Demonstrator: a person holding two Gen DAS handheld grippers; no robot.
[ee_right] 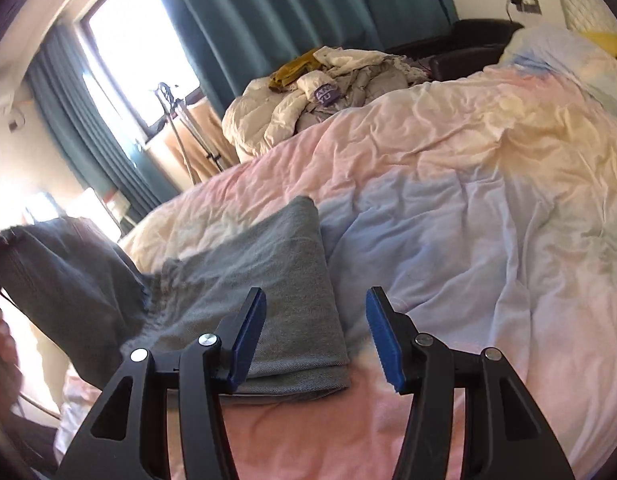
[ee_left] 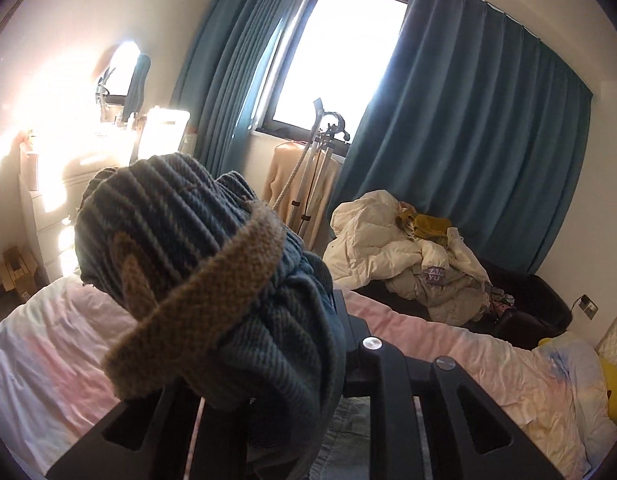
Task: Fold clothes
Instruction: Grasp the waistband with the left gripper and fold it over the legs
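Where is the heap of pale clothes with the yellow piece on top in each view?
Left wrist view: the heap of clothes lies right of centre, beyond the bed, on a dark sofa.
Right wrist view: the heap of clothes lies in the upper middle, behind the bed.
Shared landmark: the blue curtain hangs behind it in both.

1. A blue-grey ribbed knit sweater [ee_left: 212,248] with a brown ribbed band is bunched up and lifted off the bed, filling the near left of the left wrist view.
2. A folded grey garment [ee_right: 284,280] lies flat on the pink bed cover [ee_right: 448,184], near left.
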